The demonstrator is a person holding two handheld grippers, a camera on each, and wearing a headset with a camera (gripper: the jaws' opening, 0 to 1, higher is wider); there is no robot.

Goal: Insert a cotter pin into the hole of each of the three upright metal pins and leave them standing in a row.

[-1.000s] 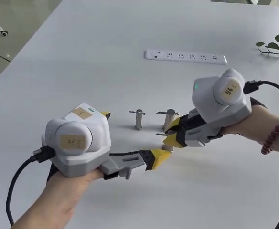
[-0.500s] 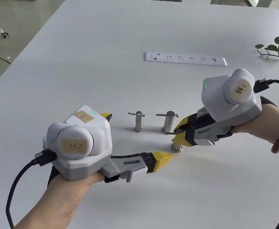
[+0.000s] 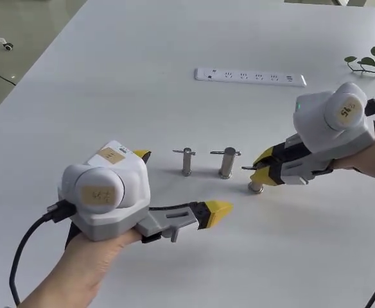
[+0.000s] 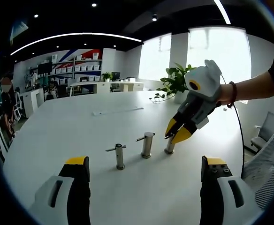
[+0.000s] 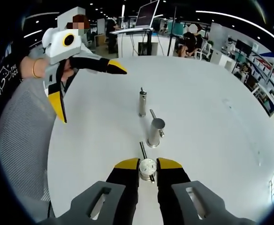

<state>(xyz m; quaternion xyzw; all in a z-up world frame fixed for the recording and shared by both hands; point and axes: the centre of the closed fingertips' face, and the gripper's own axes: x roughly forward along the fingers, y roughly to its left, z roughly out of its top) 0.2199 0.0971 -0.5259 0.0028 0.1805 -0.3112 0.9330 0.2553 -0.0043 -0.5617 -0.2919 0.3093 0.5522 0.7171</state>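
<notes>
An open-plan office: beyond the long white table [image 3: 142, 77] with its power strip [image 3: 250, 76] stand desks [image 4: 113, 86], storage shelves [image 4: 80, 63] and potted plants [image 4: 174, 82].

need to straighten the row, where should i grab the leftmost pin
Take the leftmost pin by its bare shaft below the cotter pin, coming from the near side. The cotter pin sticks out sideways near the top, so lower jaws should clear it.

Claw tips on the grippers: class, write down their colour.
Yellow, seen best in the left gripper view on the right claw.
</notes>
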